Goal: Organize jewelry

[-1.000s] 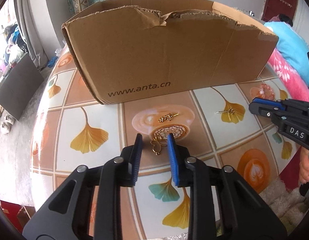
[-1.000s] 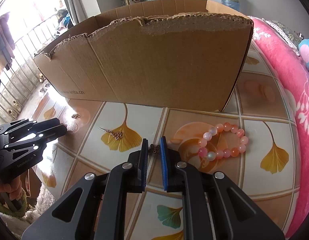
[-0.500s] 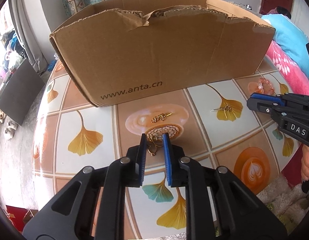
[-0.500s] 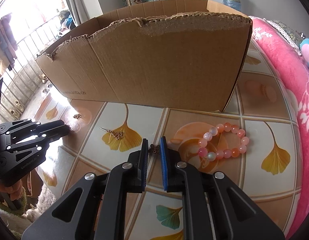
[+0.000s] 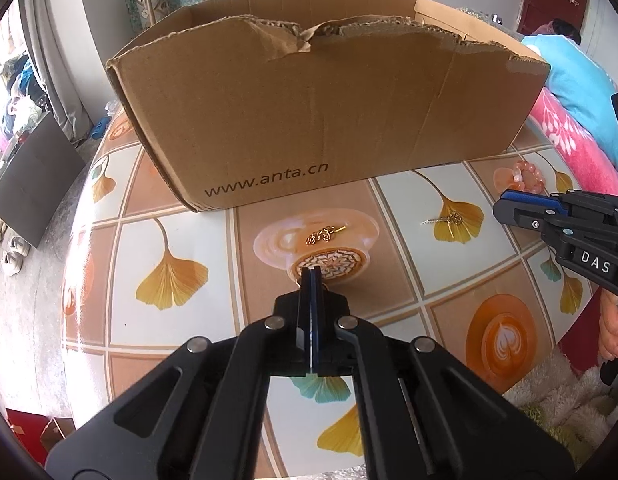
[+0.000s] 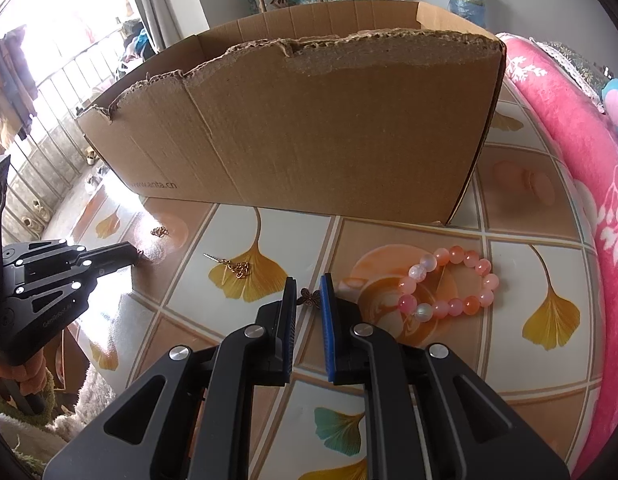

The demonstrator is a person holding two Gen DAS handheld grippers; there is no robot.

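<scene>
Cardboard box (image 5: 329, 120) stands at the table's far side; inside hidden. Bead bracelet (image 6: 449, 284), two gold earrings (image 5: 323, 235) (image 6: 235, 267) lie loose near it, so sorting is mostly ahead of you. Your left gripper (image 5: 311, 280), parted a second ago, is now fully closed on a gold piece, mostly hidden. Right gripper (image 6: 309, 294), unchanged, pinches a small butterfly charm (image 6: 309, 297)

left gripper (image 5: 310, 276) closed, right gripper (image 6: 309, 292) narrowly parted

From behind each pair of tongs we look steeply down, close to the tabletop (image 5: 181, 236); both views share the cardboard box (image 5: 329, 120) ahead.
</scene>
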